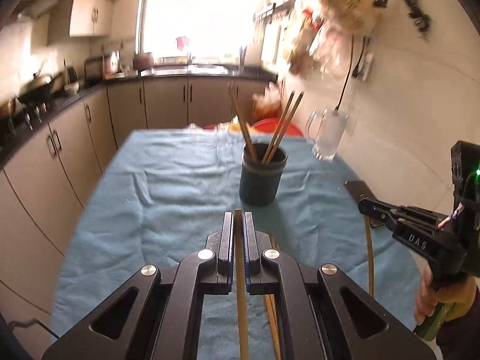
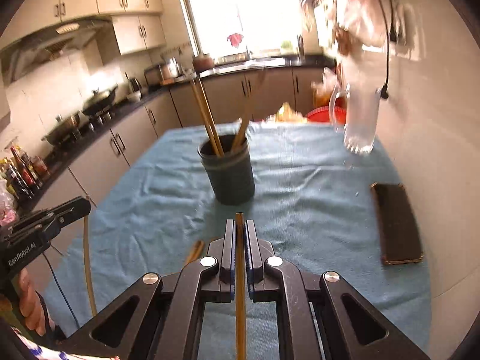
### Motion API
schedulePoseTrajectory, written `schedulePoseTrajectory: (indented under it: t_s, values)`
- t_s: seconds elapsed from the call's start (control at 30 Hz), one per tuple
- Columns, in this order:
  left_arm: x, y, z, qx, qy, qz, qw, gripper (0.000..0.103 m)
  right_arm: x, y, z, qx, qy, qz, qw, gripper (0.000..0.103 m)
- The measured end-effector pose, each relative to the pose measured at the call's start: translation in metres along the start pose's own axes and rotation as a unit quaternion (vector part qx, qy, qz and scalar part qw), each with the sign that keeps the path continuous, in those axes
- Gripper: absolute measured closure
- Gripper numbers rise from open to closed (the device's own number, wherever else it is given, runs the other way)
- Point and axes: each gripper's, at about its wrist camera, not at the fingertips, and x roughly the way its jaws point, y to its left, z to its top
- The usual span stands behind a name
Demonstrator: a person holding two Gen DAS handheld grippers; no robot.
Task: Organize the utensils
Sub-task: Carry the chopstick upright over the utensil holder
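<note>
A dark round holder stands on the blue cloth with several wooden chopsticks leaning in it; it also shows in the right wrist view. My left gripper is shut on a pale chopstick, just short of the holder. My right gripper is shut on a darker chopstick, also just short of the holder. The right gripper shows in the left view with its chopstick hanging down. The left gripper shows in the right view likewise. More chopsticks lie on the cloth under the left gripper.
A glass mug stands at the far right of the table by the wall. A dark flat case lies at the right edge. A red basin sits beyond the table. Kitchen counters run along the left.
</note>
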Motion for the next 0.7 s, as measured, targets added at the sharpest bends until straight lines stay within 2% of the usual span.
schedulePoseTrajectory:
  t_s: [0.23,0.4,0.5,0.7]
  values:
    - [-0.063,-0.008,-0.004,-0.003,-0.070,0.003,0.9976,0.098,-0.055,0.006,0.000,0.003,-0.052,0.011,0.999,0.098]
    - [-0.090,-0.012,-0.001,-0.011,-0.101,0.002,0.9948,0.098,-0.074,0.009,0.000,0.001,-0.072,0.009,0.997,0.098]
    - [-0.096,-0.014,0.007,-0.015,-0.114,-0.001,0.9933,0.098,-0.077,0.010,0.004,0.000,-0.080,0.011,0.997,0.098]
    - [-0.083,-0.015,0.031,-0.022,-0.122,-0.003,0.9923,0.098,-0.070,0.010,0.025,-0.004,-0.091,0.013,0.996,0.098]
